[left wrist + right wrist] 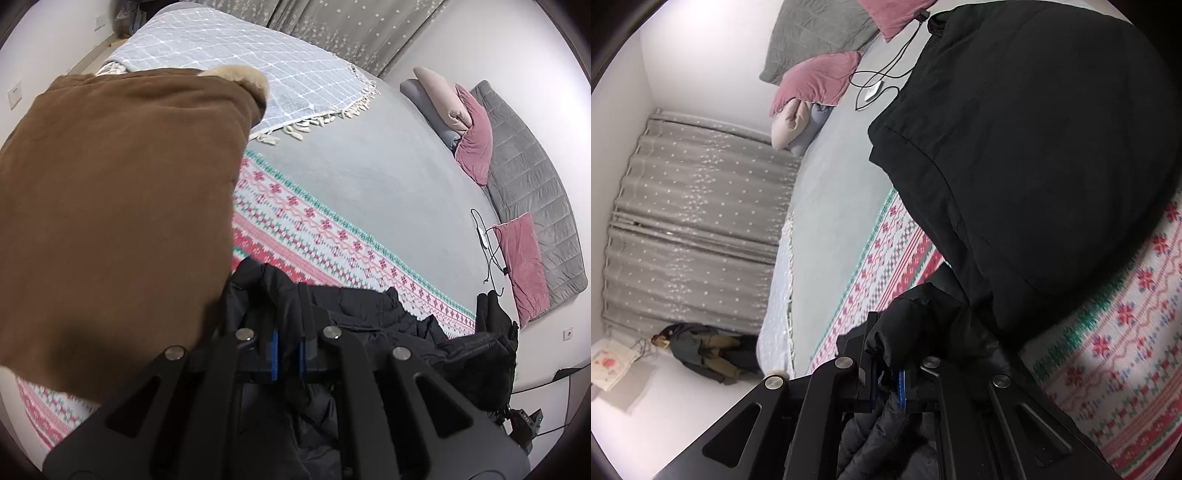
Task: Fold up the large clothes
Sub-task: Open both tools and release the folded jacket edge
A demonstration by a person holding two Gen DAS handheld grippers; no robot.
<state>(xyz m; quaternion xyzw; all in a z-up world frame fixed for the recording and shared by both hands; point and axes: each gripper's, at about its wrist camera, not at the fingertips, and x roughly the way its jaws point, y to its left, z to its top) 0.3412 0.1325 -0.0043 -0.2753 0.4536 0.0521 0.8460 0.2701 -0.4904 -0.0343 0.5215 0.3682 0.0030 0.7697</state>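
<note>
We have our left gripper (288, 354) angled steeply downward, jaws pinched nearly together; our right gripper (886, 384) tilts down too, likewise clamped.

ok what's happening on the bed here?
A person is folding a black padded jacket with two handheld grippers. The left gripper and the right gripper each have their jaws shut on a bit of the jacket's fabric, holding it over the patterned blanket on the bed. A folded brown coat already lies beside it. The black jacket is still bunched, not folded yet.
</note>
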